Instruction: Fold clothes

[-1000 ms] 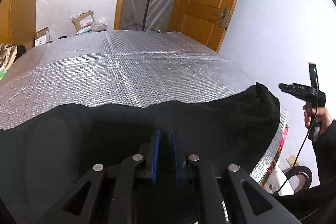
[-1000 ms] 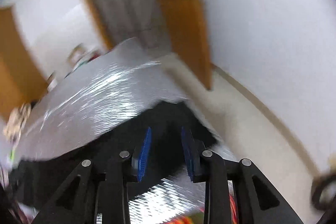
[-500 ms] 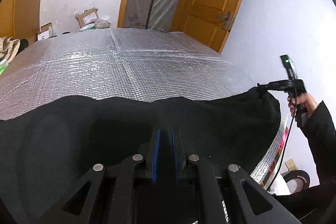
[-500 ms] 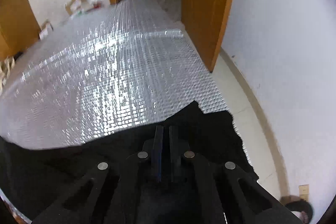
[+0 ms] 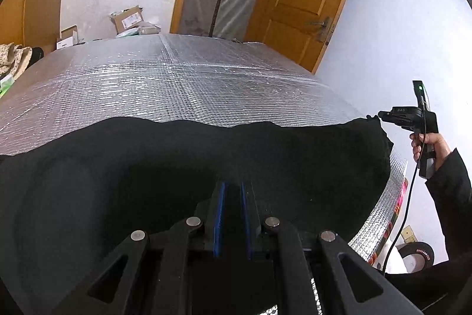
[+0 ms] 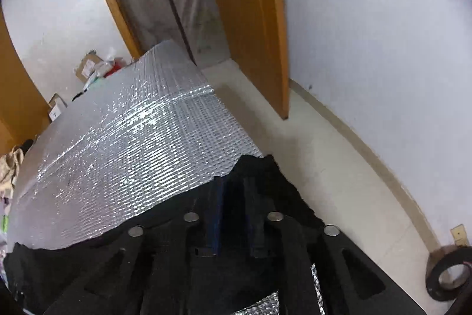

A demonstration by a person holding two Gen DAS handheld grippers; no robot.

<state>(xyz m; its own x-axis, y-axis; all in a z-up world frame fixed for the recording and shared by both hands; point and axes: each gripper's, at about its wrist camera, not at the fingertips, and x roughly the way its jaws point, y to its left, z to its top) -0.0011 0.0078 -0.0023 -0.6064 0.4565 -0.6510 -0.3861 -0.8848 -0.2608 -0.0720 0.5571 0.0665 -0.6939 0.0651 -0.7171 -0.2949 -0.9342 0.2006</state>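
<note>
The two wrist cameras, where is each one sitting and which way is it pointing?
Left wrist: on the left gripper, looking down along its fingers over the black garment and foil-covered table; the right hand with the right gripper shows at the right.
Right wrist: on the right gripper, its fingers opening around the garment's corner, facing the wooden door.
Shared: garment, table, door, tape roll.
</note>
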